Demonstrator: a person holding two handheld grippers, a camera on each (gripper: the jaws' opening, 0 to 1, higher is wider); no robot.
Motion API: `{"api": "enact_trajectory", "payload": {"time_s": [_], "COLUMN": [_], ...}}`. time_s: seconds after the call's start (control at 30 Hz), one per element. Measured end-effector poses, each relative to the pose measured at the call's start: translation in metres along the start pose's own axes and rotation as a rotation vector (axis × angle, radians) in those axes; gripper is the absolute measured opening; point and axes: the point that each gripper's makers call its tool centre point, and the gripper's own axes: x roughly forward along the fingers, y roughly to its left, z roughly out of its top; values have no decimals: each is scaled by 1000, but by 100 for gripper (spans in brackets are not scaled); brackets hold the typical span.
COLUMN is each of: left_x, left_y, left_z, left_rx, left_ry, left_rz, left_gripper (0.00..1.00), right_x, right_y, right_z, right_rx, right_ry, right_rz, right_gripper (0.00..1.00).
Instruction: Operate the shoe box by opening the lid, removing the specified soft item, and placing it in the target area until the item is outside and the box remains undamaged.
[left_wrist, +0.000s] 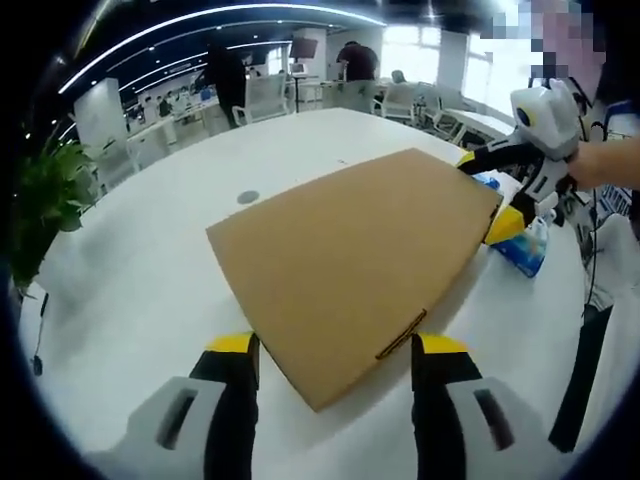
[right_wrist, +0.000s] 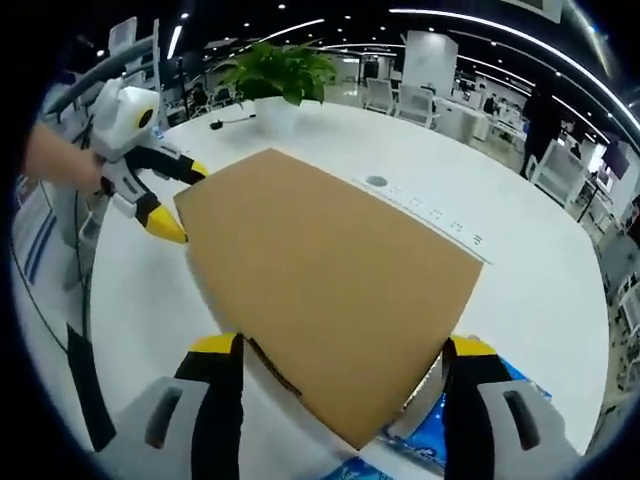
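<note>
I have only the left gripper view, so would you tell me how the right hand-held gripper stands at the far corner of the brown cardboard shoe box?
Observer: The right hand-held gripper is open. Its jaws stand either side of the brown cardboard shoe box corner, not closed on it.
Operator: Thank you. What is the blue thing there?
Observer: A blue-and-white soft packet lies on the white table, beside one jaw, and the box corner partly hides it.
Operator: Is there anything beyond the box?
Observer: A strip of small grey marks runs across the table along the box's far edge.
</note>
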Motion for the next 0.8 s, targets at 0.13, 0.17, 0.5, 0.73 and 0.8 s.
{"api": "enact_trajectory", "payload": {"time_s": [0.13,0.17,0.5,0.73,0.8], "left_x": [-3,-3,-7,-8,-8], "left_y": [-2,-2,-8,-10,-10], "left_z": [-3,-4,-10,-11,-11], "left_rx": [-3,-3,-15,-12,-11], "left_ry": [-9,-14,-19,-18,-16], "left_rz": [3,2,-4,-5,-5], "left_gripper": [62,62,61,62,62], "right_x": [-2,-2,-7,-8,-8], "right_y": [4,5,13,15,16], "right_z": [-1,-1,-6,-7,-8], "right_rx": [7,18,25,31,31], "right_ry": [-8,-14,-17,-18,-19], "right_rz": [-4,-5,-9,-12,-14], "right_gripper": [83,83,83,83,83]}}
